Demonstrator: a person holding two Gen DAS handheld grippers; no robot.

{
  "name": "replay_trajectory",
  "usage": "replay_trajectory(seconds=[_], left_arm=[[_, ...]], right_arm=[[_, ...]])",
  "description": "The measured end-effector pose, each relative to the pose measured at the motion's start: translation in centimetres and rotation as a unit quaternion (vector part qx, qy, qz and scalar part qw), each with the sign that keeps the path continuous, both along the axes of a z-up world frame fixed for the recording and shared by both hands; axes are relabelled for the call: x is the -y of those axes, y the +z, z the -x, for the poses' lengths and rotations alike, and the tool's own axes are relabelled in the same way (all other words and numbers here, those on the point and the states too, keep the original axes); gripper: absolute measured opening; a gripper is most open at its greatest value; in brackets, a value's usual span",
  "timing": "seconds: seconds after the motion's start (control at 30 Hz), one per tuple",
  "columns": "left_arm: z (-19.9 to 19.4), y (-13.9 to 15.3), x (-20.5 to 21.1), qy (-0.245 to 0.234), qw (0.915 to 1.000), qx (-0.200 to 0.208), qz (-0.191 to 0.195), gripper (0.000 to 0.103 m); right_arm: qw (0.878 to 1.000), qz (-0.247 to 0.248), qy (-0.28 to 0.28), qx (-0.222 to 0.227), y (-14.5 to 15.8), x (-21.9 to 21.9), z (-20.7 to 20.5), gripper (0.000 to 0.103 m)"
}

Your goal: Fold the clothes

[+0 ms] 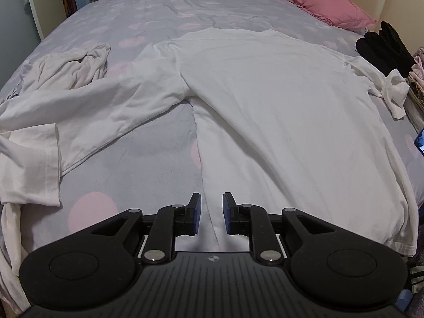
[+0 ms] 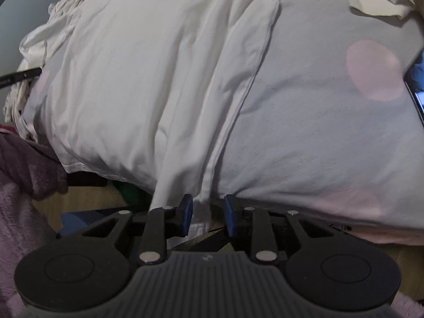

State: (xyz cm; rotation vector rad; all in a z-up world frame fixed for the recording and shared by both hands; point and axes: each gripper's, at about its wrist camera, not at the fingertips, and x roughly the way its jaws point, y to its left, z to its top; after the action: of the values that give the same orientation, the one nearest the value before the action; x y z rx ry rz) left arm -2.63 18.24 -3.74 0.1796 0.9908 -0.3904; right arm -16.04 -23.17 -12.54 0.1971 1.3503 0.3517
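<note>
A white long-sleeved shirt point(image 1: 265, 100) lies spread flat on the bed, one sleeve point(image 1: 87, 111) stretched to the left, the other bunched at the right. My left gripper point(image 1: 211, 213) is open just above the shirt's near left edge, nothing between its fingers. In the right wrist view the shirt's hem corner point(image 2: 159, 92) hangs over the bed's edge. My right gripper point(image 2: 208, 213) is open at that edge, and a hanging fold of white cloth reaches down by its left finger point(image 2: 185, 212), with some cloth in the gap.
The bed point(image 1: 148, 153) has a grey cover with pink dots. A crumpled white garment point(image 1: 71, 66) lies at the left, a pink pillow point(image 1: 326, 5) and dark clothes point(image 1: 381, 47) at the far right. Purple fleece point(image 2: 26, 164) and wooden floor lie below the bed edge.
</note>
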Motion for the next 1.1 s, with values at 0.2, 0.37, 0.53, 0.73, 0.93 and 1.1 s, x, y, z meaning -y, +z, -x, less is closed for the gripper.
replay_trajectory(seconds=[0.2, 0.37, 0.53, 0.73, 0.93, 1.1], left_arm=[[0.8, -0.1, -0.3, 0.005, 1.0, -0.002, -0.004, 0.022], [1.2, 0.2, -0.8, -0.002, 0.9998, -0.014, 0.015, 0.03], [2.4, -0.1, 0.2, -0.049, 0.9975, -0.048, 0.016, 0.036], [3.9, -2.5, 0.9, -0.066, 0.992, -0.094, -0.052, 0.042], [3.7, -4.9, 1.3, -0.059, 0.9889, -0.132, -0.031, 0.014], [4.9, -2.7, 0.4, -0.053, 0.9915, -0.119, 0.007, 0.0]], right_arm=[[1.0, 0.002, 0.01, 0.001, -0.1, -1.0, -0.6, 0.007], [1.0, 0.015, 0.002, -0.014, 3.2, 1.0, -0.1, 0.006], [0.995, 0.082, -0.036, -0.041, 3.5, 4.8, -0.4, 0.006], [0.988, 0.138, -0.036, -0.063, 2.9, 4.8, -1.6, 0.006], [0.987, 0.142, -0.011, -0.067, 2.8, 3.7, -2.1, 0.006], [0.989, 0.134, -0.013, -0.069, 2.6, 3.7, -1.9, 0.006]])
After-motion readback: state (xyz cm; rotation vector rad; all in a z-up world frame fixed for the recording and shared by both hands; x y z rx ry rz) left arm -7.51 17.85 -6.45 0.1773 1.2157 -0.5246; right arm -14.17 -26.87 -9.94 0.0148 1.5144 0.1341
